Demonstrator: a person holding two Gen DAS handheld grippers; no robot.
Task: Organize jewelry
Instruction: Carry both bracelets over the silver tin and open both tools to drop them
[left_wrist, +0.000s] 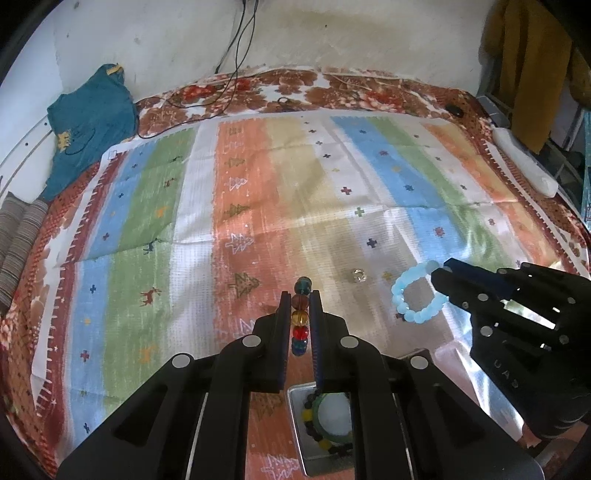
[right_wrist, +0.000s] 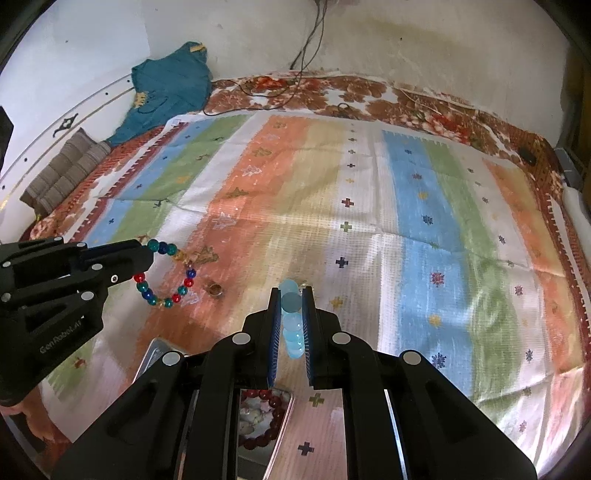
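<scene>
Your left gripper (left_wrist: 300, 308) is clamped on the multicoloured bracelet (left_wrist: 300, 314), above a tin (left_wrist: 295, 424). Your right gripper (right_wrist: 290, 310) pinches the pale blue bracelet (right_wrist: 291, 321); a ring (right_wrist: 214, 289) lies ahead-left.

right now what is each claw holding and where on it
Left claw is shut on the multicolored bead bracelet, pinching one side of the loop. Right claw is shut on the light blue bead bracelet, also by one side.

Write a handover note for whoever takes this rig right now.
Left gripper: shut on the multicolored bead bracelet, held above the cloth.
Right gripper: shut on the light blue bracelet, also lifted.
Done: a beaded bracelet and green bangle lie in the left tin; a dark red bracelet lies in the right tin.
Left: box both held bracelets, then the ring on the cloth.
</scene>
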